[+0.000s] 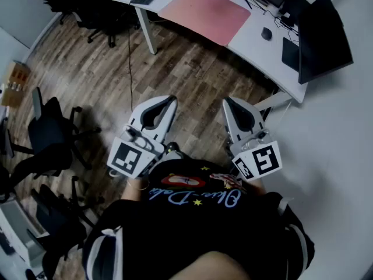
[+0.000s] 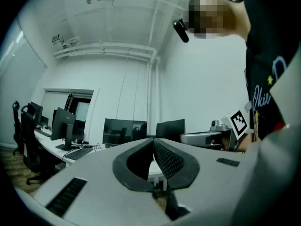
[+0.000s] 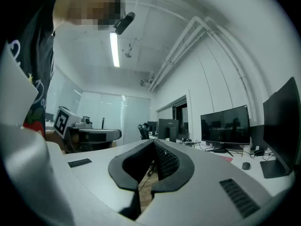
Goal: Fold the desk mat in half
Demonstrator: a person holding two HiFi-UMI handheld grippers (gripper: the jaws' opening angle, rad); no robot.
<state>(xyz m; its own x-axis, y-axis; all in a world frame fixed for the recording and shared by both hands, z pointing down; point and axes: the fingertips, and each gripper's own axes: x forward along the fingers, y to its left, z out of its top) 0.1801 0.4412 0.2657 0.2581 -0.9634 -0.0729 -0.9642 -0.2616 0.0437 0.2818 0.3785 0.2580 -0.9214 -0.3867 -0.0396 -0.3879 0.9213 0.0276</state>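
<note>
While desk mat (image 1: 205,13) lies flat on desk (image 1: 247,46), left tool (image 1: 172,100), right tool (image 1: 227,101) closed, empty.

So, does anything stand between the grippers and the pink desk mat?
Nothing visible does. Only open wooden floor separates the left gripper and right gripper from the white desk where the desk mat lies flat.

The left tool (image 1: 171,100) and right tool (image 1: 228,101), jaws together, hover over wood floor (image 1: 192,77), well apart from the desk mat (image 1: 205,13).
</note>
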